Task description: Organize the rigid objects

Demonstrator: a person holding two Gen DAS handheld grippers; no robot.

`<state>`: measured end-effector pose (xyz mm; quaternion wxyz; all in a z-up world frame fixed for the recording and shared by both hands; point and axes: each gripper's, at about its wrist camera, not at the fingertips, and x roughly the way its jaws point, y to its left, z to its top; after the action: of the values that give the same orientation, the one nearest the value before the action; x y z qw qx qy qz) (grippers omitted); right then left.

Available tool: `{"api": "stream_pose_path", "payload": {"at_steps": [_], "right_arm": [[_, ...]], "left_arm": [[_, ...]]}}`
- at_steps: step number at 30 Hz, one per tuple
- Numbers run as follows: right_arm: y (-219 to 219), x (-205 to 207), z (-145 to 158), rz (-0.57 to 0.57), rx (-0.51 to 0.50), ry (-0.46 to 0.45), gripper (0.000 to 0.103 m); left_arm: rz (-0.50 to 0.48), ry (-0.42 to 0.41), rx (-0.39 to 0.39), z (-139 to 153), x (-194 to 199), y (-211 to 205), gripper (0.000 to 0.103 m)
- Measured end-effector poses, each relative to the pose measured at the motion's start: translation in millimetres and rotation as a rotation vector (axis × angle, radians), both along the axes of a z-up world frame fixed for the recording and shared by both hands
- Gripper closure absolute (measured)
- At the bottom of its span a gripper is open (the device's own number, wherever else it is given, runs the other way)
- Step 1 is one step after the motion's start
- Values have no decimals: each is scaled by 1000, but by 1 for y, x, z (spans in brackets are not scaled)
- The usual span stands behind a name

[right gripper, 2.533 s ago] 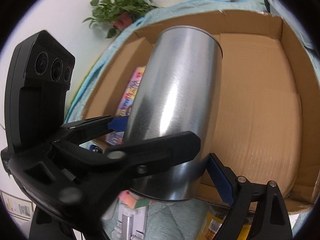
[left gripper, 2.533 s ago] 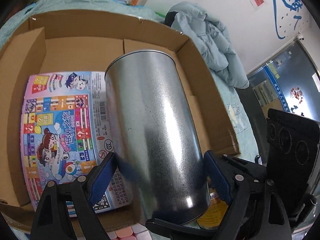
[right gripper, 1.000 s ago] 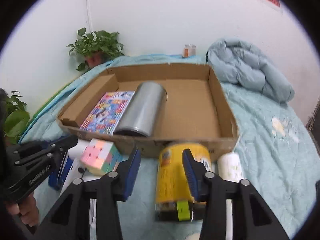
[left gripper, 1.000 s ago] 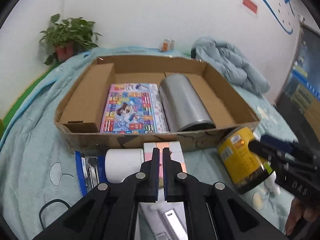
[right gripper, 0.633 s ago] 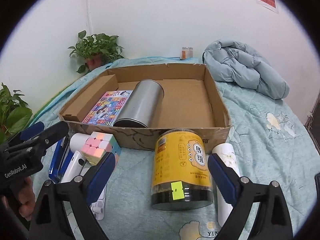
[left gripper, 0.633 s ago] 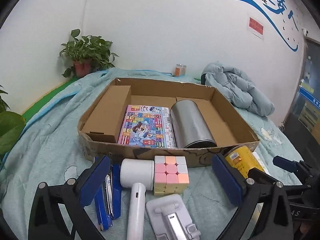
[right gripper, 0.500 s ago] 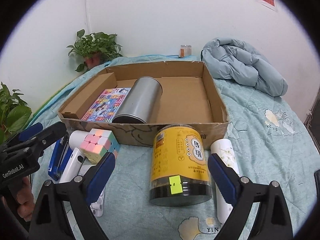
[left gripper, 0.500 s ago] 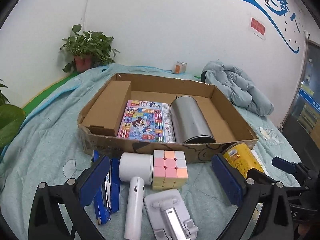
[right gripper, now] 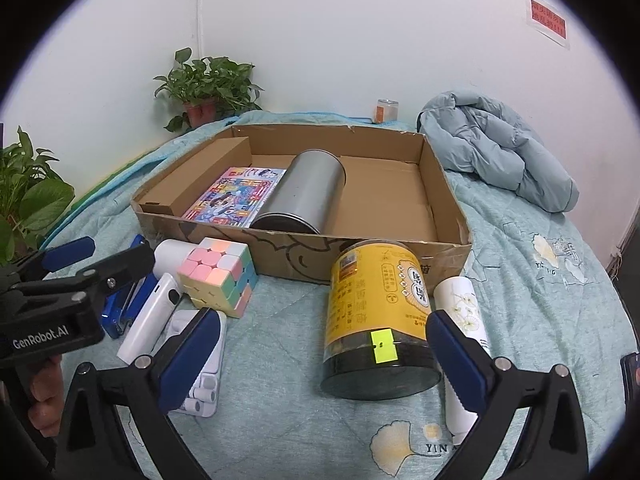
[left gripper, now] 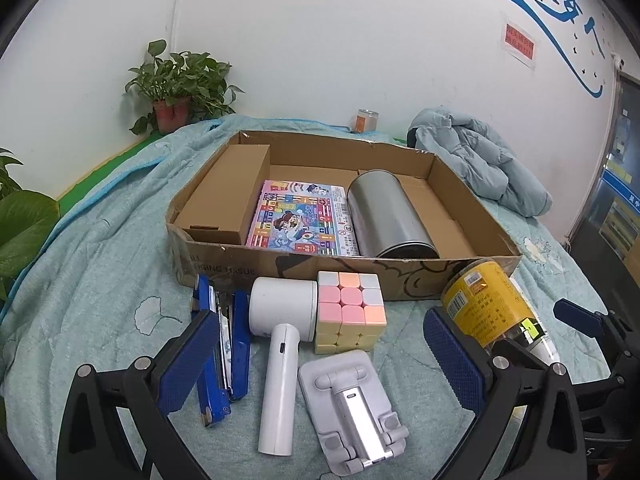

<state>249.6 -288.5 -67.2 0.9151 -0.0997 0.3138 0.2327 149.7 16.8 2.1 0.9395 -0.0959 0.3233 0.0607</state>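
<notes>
A silver tin lies on its side in the cardboard box, beside a colourful game box and a small brown carton. In front of the box lie a pastel cube, a white handheld device, a blue stapler and a grey stand. My left gripper stands open above these, holding nothing. My right gripper has its jaws opening. The yellow jar stands between them, untouched by the pads. A white tube lies right of the jar.
Everything rests on a light teal quilt. A bundled blue jacket lies at the back right, and potted plants stand at the back left by the wall. A small orange can stands behind the box.
Both grippers let go of the silver tin, which now lies in the box, and drew back. The left went from shut to wide open; the right widened around the yellow jar.
</notes>
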Motion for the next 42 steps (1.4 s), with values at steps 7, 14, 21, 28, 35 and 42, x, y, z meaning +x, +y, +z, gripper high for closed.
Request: {"api": "stream_pose_path", "payload": {"at_steps": [7, 14, 21, 28, 35, 42], "right_arm": [[4, -5, -2, 5, 5, -2, 1], [-4, -6, 1, 33, 79, 12, 1], [-44, 41, -14, -80, 132, 145, 1], [-33, 66, -38, -20, 88, 239, 1], [-43, 49, -44, 13, 70, 254, 19], [-52, -3, -40, 89, 33, 340, 18]], "left_arm": [[-6, 2, 6, -1, -4, -1, 0], [-17, 23, -43, -4, -2, 5, 0], [-37, 89, -88, -16, 1, 8, 0], [-45, 128, -76, -25, 3, 5, 0], [-164, 229, -181, -37, 16, -3, 1], [-363, 315, -396, -52, 23, -25, 1]]}}
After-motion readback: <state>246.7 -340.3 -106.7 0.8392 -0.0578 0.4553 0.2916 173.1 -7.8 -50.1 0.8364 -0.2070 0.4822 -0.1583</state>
